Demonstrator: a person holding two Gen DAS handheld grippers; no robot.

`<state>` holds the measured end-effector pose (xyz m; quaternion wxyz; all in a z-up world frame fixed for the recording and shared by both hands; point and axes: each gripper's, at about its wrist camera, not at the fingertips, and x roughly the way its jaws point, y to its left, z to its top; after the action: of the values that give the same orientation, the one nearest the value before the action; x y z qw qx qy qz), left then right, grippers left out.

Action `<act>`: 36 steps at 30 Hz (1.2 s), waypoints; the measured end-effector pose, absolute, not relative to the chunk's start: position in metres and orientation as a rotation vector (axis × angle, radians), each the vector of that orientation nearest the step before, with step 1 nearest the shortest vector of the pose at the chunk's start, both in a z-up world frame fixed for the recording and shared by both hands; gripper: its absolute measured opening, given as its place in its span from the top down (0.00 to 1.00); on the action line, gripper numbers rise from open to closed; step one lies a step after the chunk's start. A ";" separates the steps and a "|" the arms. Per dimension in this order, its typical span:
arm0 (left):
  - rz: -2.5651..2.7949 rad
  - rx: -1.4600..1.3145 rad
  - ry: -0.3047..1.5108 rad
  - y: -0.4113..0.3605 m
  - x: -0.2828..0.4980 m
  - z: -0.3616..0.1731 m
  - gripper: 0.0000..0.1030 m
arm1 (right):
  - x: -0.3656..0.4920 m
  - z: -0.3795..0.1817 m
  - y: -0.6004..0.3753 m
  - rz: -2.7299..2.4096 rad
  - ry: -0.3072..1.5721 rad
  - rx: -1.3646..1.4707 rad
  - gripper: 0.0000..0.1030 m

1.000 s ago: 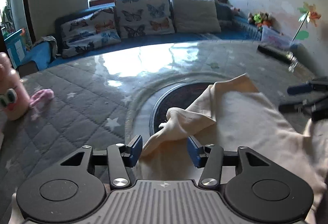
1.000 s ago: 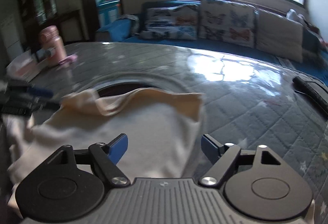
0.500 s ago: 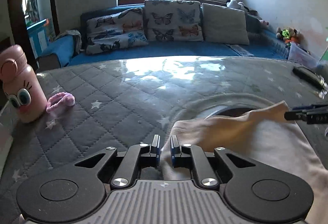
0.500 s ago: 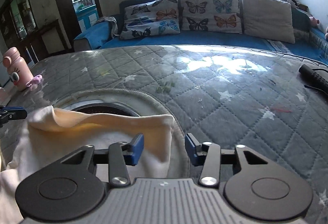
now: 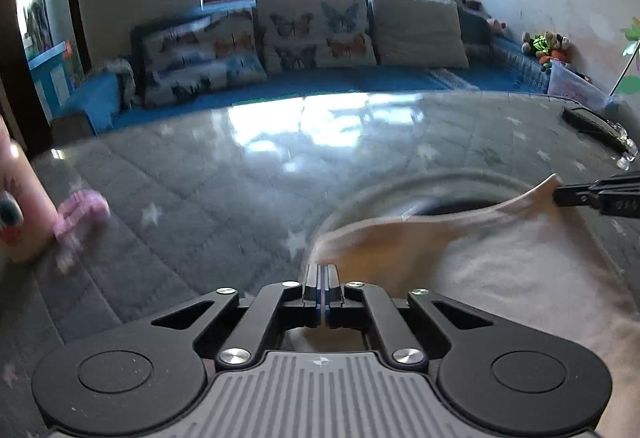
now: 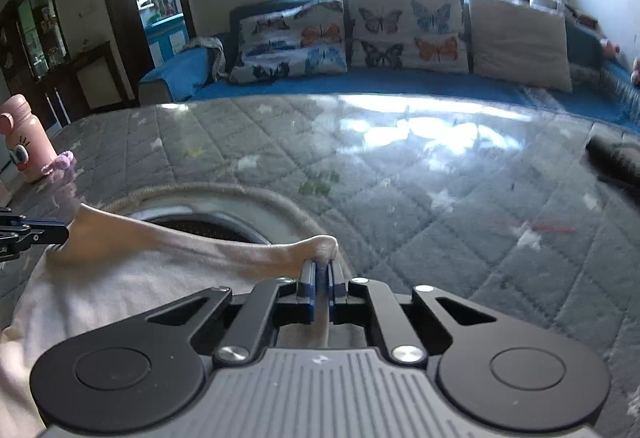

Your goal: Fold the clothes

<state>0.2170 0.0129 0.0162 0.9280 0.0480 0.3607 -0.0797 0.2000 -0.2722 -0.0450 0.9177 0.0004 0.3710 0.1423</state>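
- Cream fabric, a soft garment (image 6: 132, 278), lies spread on the quilted grey table cover (image 6: 440, 205), its far edge draped over a round dark opening (image 6: 208, 228) in the table.
- I have the right gripper (image 6: 320, 268) clenched on the garment's far right corner; cloth runs between the pads and bunches just ahead of them.
- I have the left gripper (image 5: 321, 272) clamped too, at the far left corner. That view is smeared, so I judge rather than see that cloth sits between its pads; from the right wrist view its tips (image 6: 36, 234) do meet the corner.
- With both corners pinched, the edge between them hangs in a shallow sag. I would take up that sag first, spreading my hands slightly apart until the hem reads straight.
- Then I would lift both corners together, at the same height, and carry them towards me over the body of the garment, so the fold line stays square.
- Risk, as I see it: thin cloth held only at the tips can slip, so I would move slowly and evenly.
- I would keep clear of the pink bottle (image 6: 26, 139) and the pink hair tie (image 6: 60, 162) at the left, well apart from the cloth.
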 end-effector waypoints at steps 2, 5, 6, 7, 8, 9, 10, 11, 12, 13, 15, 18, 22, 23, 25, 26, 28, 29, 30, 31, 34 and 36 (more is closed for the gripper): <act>-0.149 0.106 0.696 0.013 0.219 0.024 1.00 | 0.201 -0.038 -0.272 0.286 0.732 -0.005 0.96; -0.131 0.099 0.662 0.016 0.230 0.030 1.00 | 0.208 -0.031 -0.270 0.278 0.706 -0.009 0.96; -0.124 0.095 0.652 0.018 0.234 0.032 1.00 | 0.212 -0.030 -0.269 0.275 0.700 -0.010 0.96; -0.113 0.088 0.651 0.019 0.240 0.031 1.00 | 0.217 -0.030 -0.267 0.270 0.698 -0.010 0.96; -0.110 0.078 0.663 0.020 0.245 0.029 1.00 | 0.222 -0.031 -0.265 0.264 0.699 -0.010 0.96; -0.107 0.067 0.675 0.022 0.250 0.027 1.00 | 0.227 -0.034 -0.263 0.254 0.705 -0.013 0.96; -0.118 0.036 0.701 0.025 0.253 0.026 0.99 | 0.231 -0.038 -0.261 0.246 0.715 -0.015 0.96; -0.142 0.018 0.712 0.027 0.252 0.025 0.96 | 0.234 -0.042 -0.260 0.240 0.726 -0.017 0.96; -0.166 0.000 0.724 0.028 0.252 0.024 0.95 | 0.237 -0.045 -0.258 0.237 0.733 -0.020 0.96; -0.174 0.014 0.726 0.027 0.249 0.022 0.85 | 0.238 -0.048 -0.257 0.237 0.738 -0.024 0.96; -0.196 0.033 0.731 0.025 0.245 0.018 0.58 | 0.239 -0.051 -0.257 0.238 0.743 -0.028 0.96; -0.216 0.036 0.754 0.022 0.243 0.010 0.55 | 0.239 -0.055 -0.258 0.240 0.749 -0.024 0.96; -0.222 0.061 0.780 0.015 0.247 0.001 0.94 | 0.238 -0.055 -0.260 0.249 0.746 -0.022 0.96; -0.226 0.067 0.778 0.014 0.247 0.001 0.97 | 0.238 -0.055 -0.260 0.251 0.745 -0.022 0.96; -0.221 0.093 0.745 0.011 0.243 0.004 0.98 | 0.239 -0.054 -0.260 0.255 0.742 -0.023 0.96; -0.212 0.102 0.729 0.011 0.242 0.006 0.98 | 0.239 -0.054 -0.261 0.255 0.739 -0.023 0.96; -0.178 0.112 0.703 0.012 0.242 0.008 0.99 | 0.239 -0.053 -0.262 0.252 0.732 -0.016 0.96; -0.161 0.116 0.695 0.013 0.243 0.009 0.99 | 0.240 -0.053 -0.263 0.250 0.728 -0.011 0.96; -0.149 0.108 0.690 0.015 0.245 0.010 0.99 | 0.240 -0.052 -0.263 0.248 0.725 -0.007 0.96; -0.137 0.101 0.685 0.017 0.247 0.011 0.99 | 0.241 -0.052 -0.264 0.245 0.724 -0.004 0.96; -0.107 0.104 0.668 0.020 0.250 0.012 0.99 | 0.243 -0.051 -0.266 0.239 0.720 -0.002 0.96; -0.097 0.103 0.660 0.021 0.251 0.014 0.99 | 0.243 -0.050 -0.267 0.237 0.709 0.006 0.96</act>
<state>0.2510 0.0211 0.0137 0.9436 0.0505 0.3237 -0.0477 0.2433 -0.2671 -0.0496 0.9310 0.0029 0.3463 0.1156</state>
